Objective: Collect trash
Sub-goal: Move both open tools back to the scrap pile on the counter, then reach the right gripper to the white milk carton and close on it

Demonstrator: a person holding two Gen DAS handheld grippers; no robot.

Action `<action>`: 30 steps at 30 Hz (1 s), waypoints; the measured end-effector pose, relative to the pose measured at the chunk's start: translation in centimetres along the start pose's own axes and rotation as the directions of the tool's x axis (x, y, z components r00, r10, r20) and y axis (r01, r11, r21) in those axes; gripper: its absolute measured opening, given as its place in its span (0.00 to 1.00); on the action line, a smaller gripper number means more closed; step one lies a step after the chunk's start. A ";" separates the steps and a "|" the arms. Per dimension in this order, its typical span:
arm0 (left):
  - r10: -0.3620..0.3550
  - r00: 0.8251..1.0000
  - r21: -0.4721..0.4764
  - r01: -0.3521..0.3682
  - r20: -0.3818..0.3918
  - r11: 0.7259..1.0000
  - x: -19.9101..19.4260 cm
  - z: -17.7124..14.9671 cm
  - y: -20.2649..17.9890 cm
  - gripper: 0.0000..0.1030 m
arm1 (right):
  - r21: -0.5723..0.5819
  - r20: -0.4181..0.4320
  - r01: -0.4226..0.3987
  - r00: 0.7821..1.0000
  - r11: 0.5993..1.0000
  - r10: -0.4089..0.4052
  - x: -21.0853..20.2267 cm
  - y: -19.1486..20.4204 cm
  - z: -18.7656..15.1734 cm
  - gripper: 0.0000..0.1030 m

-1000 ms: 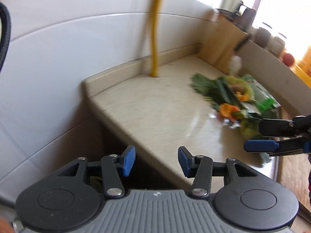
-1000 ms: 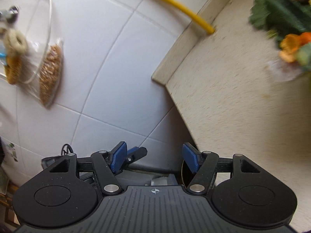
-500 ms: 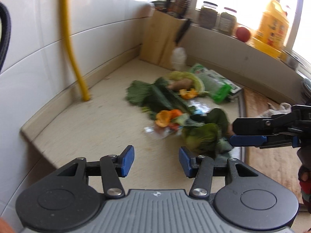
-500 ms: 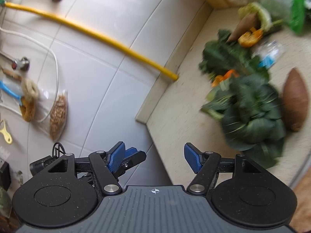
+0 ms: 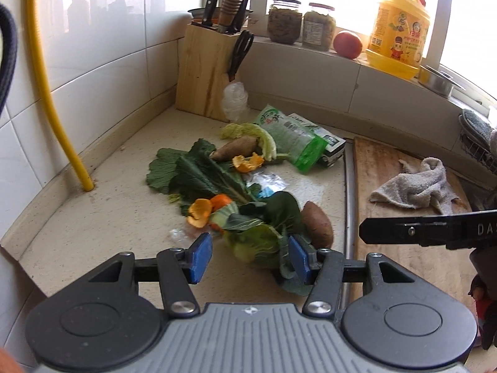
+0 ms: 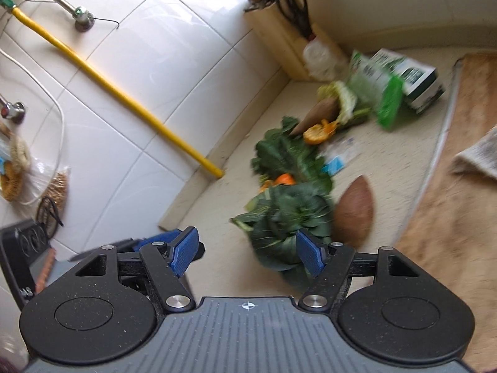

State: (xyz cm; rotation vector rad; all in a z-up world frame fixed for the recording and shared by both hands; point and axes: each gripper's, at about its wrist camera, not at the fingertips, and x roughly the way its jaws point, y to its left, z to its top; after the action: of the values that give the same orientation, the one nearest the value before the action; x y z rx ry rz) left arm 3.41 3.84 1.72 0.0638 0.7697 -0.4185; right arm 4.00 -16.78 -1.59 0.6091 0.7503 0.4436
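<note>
A pile of scraps lies on the beige counter [image 5: 108,217]: leafy greens [image 5: 264,227], orange peels [image 5: 202,213], a clear wrapper [image 5: 267,181], a green plastic bag [image 5: 292,136] and a small carton [image 5: 332,146]. Two sweet potatoes [image 5: 316,223] lie among them. My left gripper [image 5: 250,256] hovers open just before the nearest greens, with nothing between its pads. One finger of the right gripper [image 5: 403,231] reaches in from the right over the board. In the right wrist view my right gripper [image 6: 248,253] is opening and empty, with the greens [image 6: 289,214] and a sweet potato [image 6: 354,208] just ahead.
A wooden knife block [image 5: 205,68] with scissors stands in the far corner. A yellow pipe [image 5: 52,102] runs down the tiled wall to the counter. Right of the pile lies a wooden cutting board [image 5: 388,264] with a crumpled cloth [image 5: 416,186]. Jars, a tomato and a yellow bottle [image 5: 397,28] line the sill.
Both views have swung from the tiled wall and the counter's end to the scrap pile. Both grippers have come in over the counter close to the greens, and the right jaws stand a little wider.
</note>
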 end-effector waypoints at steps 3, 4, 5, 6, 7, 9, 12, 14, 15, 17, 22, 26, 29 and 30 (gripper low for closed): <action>-0.029 1.000 0.005 0.029 0.002 1.000 0.3 -0.2 -1.0 0.49 | -0.033 0.010 0.037 0.999 0.999 -0.037 -0.9 -0.4 -0.1 0.76; -0.039 0.999 0.010 0.039 -0.001 0.999 0.5 -0.4 -1.3 0.50 | -0.041 0.013 0.048 0.999 0.998 -0.048 -1.2 -0.6 -0.2 0.76; -0.046 0.999 0.013 0.046 -0.010 0.999 0.8 -0.6 -1.6 0.51 | -0.048 0.015 0.056 0.998 0.997 -0.056 -1.5 -0.8 -0.2 0.77; -0.054 0.998 0.018 0.054 -0.022 0.998 1.3 -0.7 -1.9 0.52 | -0.053 0.017 0.062 0.998 0.997 -0.061 -1.8 -1.0 -0.2 0.77; -0.062 0.997 0.032 0.063 -0.034 0.997 1.7 -0.9 -2.1 0.52 | -0.055 0.019 0.067 0.998 0.996 -0.066 -2.1 -1.1 -0.2 0.77; -0.058 0.997 0.083 0.062 -0.048 0.995 2.5 -1.3 -2.4 0.54 | -0.055 0.024 0.075 0.997 0.996 -0.074 -2.6 -1.6 -0.2 0.78; -0.044 0.997 0.158 0.052 -0.056 0.986 3.6 -1.8 -2.5 0.56 | -0.029 0.024 0.097 0.995 0.995 -0.096 -3.1 -2.6 -0.3 0.78; -0.053 0.996 0.179 0.064 -0.070 0.982 4.4 -1.7 -2.1 0.56 | -0.011 0.023 0.109 0.994 0.994 -0.108 -3.2 -3.0 -0.4 0.78; -0.061 0.995 0.187 0.074 -0.074 0.980 4.7 -1.6 -1.8 0.56 | -0.005 0.025 0.117 0.993 0.993 -0.117 -3.3 -3.2 -0.5 0.79; -0.073 0.994 0.201 0.088 -0.080 0.976 5.5 -1.3 -1.3 0.56 | 0.013 0.027 0.136 0.990 0.991 -0.136 -3.3 -3.4 -0.6 0.79; -0.121 0.987 0.214 0.142 -0.107 0.966 7.6 -0.6 0.0 0.59 | 0.027 0.034 0.178 0.983 0.984 -0.178 -3.2 -3.3 -0.3 0.79; -0.157 0.981 0.281 0.183 -0.112 0.942 8.7 -0.3 -0.3 0.67 | 0.033 0.041 0.199 0.979 0.979 -0.201 -2.5 -2.8 0.3 0.80; -0.168 0.979 0.330 0.196 -0.113 0.923 9.4 -0.1 -0.6 0.72 | 0.035 0.036 0.217 0.975 0.976 -0.218 -1.9 -2.5 0.7 0.81; -0.170 0.979 0.342 0.199 -0.113 0.919 9.6 -0.1 -0.6 0.74 | 0.034 0.033 0.223 0.974 0.974 -0.224 -1.6 -2.4 0.9 0.81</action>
State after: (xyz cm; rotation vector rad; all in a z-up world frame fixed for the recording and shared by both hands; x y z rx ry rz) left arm 9.27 -0.02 -4.90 0.3478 0.7765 -0.7355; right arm 4.00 -19.86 -1.84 0.5522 0.7816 0.2130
